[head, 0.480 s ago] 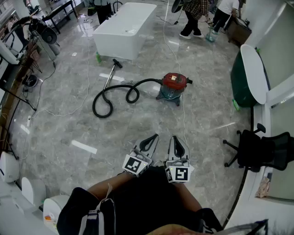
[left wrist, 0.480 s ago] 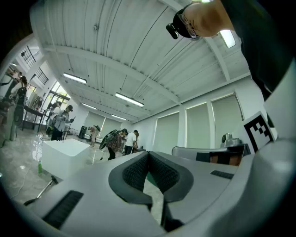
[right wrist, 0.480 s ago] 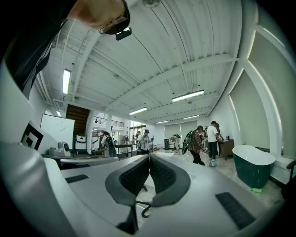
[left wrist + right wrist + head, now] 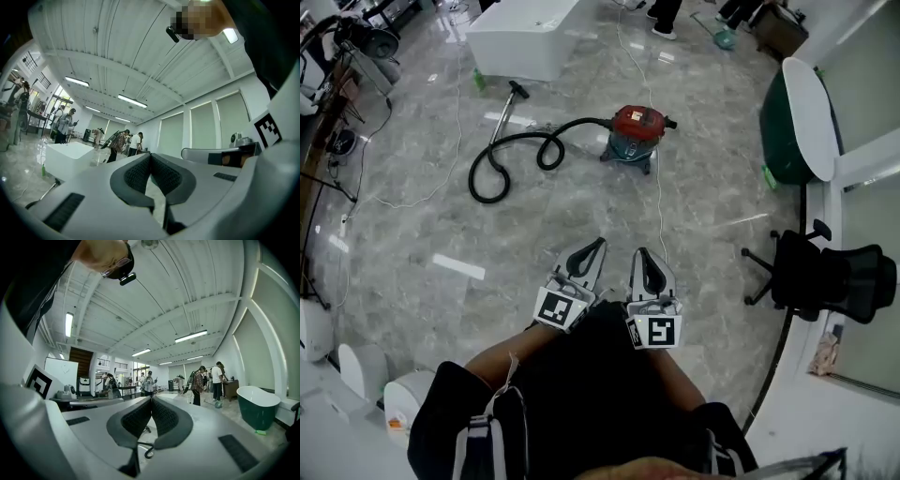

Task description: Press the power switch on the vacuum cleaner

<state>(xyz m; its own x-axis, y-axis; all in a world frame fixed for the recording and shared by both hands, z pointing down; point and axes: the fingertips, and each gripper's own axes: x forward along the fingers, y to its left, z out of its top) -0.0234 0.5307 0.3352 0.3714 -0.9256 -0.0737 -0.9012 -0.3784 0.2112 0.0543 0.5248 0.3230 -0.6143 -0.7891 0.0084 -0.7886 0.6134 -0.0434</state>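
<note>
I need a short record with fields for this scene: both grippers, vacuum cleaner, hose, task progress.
left gripper: jaws together, empty
right gripper: jaws together, empty
vacuum cleaner: red top, on the floor, well ahead of both grippers
hose: black, looped on the floor beside it
task progress: vacuum cleaner not yet reached

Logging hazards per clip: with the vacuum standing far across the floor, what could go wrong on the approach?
The white cord runs over the floor from the vacuum cleaner toward the person: likely a trip or snag. The looped black hose lies beside the vacuum, another possible snag if the approach drifts there.
</note>
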